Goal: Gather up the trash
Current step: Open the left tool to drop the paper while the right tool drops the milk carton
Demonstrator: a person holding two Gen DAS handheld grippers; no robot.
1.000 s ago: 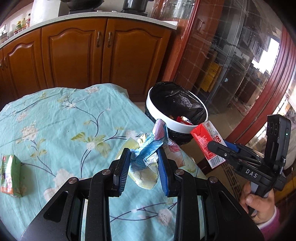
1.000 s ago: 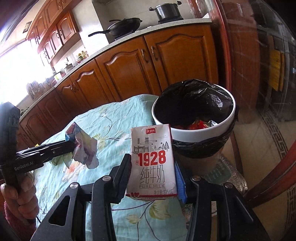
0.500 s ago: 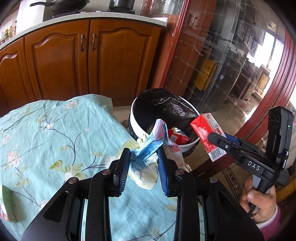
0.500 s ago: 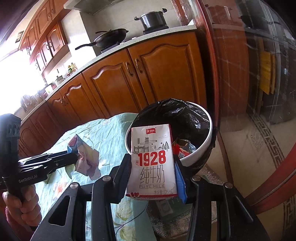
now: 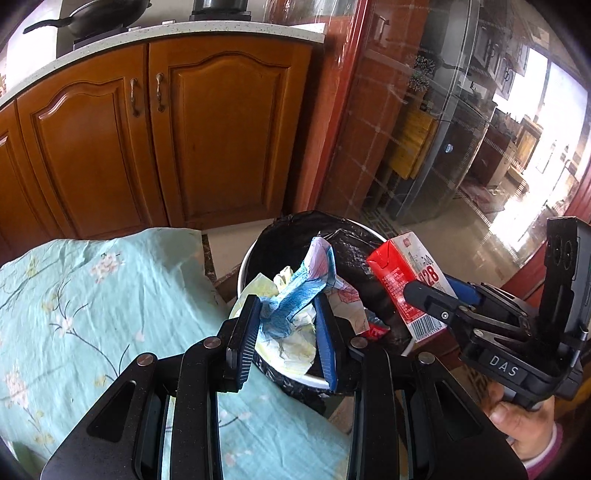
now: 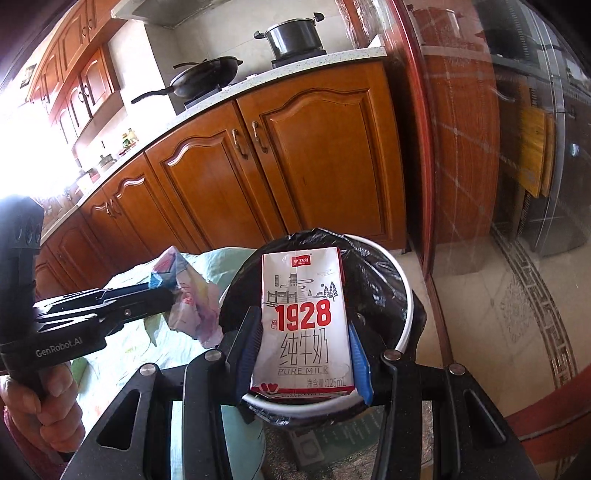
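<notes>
Two claws: crumpled wrapper (image 5: 295,295), boxy milk carton (image 6: 304,325).

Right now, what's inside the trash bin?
The trash bin has a black liner, and a red wrapper shows at the bottom. The crumpled wrappers and milk carton held above it cover the rest.

Black wok (image 6: 207,75) and lidded pot (image 6: 293,35) atop wooden cabinets (image 6: 295,158).
</notes>
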